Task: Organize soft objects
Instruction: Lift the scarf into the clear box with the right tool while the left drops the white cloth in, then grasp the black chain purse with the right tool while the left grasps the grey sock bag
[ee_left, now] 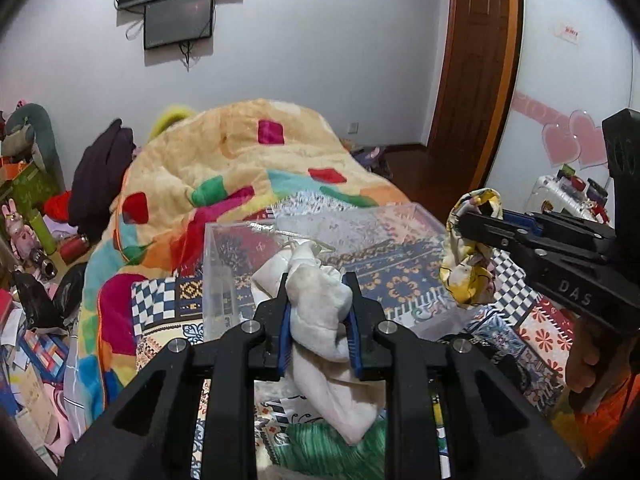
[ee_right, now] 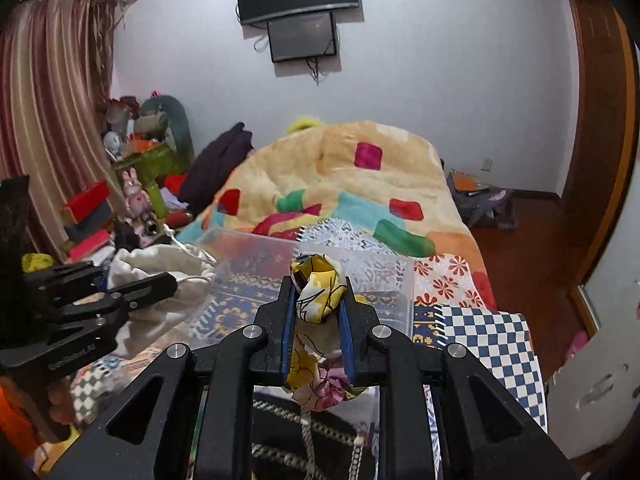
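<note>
My left gripper (ee_left: 319,280) is shut on a white cloth bag (ee_left: 320,312), held just in front of a clear plastic box (ee_left: 224,264) that stands on the patterned bedspread. My right gripper (ee_right: 318,284) is shut on a yellow printed cloth (ee_right: 320,292), held at the near edge of the same clear box (ee_right: 256,248). In the left wrist view the right gripper (ee_left: 476,216) holds the yellow cloth (ee_left: 468,272) to the right of the box. In the right wrist view the left gripper (ee_right: 160,284) holds the white bag (ee_right: 160,268) at the box's left side.
A fluffy multicoloured blanket (ee_left: 240,160) is heaped on the bed behind the box. A dark garment (ee_left: 100,168) lies at its left. Toys and boxes (ee_right: 132,184) clutter the left side. A wooden door (ee_left: 472,60) and bare floor are at the right.
</note>
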Available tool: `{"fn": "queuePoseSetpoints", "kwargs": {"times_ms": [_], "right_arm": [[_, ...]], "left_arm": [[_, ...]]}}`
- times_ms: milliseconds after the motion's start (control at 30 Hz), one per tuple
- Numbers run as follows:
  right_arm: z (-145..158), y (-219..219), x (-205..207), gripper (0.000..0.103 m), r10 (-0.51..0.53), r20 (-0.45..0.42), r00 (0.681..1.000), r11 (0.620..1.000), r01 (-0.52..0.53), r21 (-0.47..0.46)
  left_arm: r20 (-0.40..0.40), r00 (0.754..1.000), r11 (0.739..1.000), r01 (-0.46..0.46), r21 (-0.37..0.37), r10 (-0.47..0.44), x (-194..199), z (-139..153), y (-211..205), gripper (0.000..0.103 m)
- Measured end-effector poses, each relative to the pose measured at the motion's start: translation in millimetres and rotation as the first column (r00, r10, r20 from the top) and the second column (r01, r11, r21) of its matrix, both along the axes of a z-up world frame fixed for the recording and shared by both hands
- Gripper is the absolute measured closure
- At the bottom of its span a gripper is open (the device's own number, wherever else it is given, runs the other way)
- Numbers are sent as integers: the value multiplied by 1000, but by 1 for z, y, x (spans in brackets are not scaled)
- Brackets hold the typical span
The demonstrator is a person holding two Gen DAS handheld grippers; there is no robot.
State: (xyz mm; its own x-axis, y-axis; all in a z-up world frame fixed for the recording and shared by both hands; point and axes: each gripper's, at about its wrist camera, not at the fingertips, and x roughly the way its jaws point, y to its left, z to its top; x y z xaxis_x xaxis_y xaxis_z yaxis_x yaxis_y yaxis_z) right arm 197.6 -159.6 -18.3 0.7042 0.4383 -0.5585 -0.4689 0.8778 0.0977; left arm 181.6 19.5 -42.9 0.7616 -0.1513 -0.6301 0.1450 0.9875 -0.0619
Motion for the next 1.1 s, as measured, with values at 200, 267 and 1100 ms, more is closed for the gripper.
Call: {"fn": "queuePoseSetpoints", "kwargs": {"times_ms": [200,267,1100], "right_arm": [[-18,6,13,85,-10,-39,999,999,8,-49],[-24,5,17,85,-13,-60,998,998,10,-55],[-7,-7,3,49,29,-90,996,999,-32,-29]], "left_arm": [[-84,996,1000,16,1,-16,18,-17,1,81],[-102,995,1000,20,-5,-20,23,-20,2,81],[10,1000,1000,-14,11,14,-11,16,5,32]]}}
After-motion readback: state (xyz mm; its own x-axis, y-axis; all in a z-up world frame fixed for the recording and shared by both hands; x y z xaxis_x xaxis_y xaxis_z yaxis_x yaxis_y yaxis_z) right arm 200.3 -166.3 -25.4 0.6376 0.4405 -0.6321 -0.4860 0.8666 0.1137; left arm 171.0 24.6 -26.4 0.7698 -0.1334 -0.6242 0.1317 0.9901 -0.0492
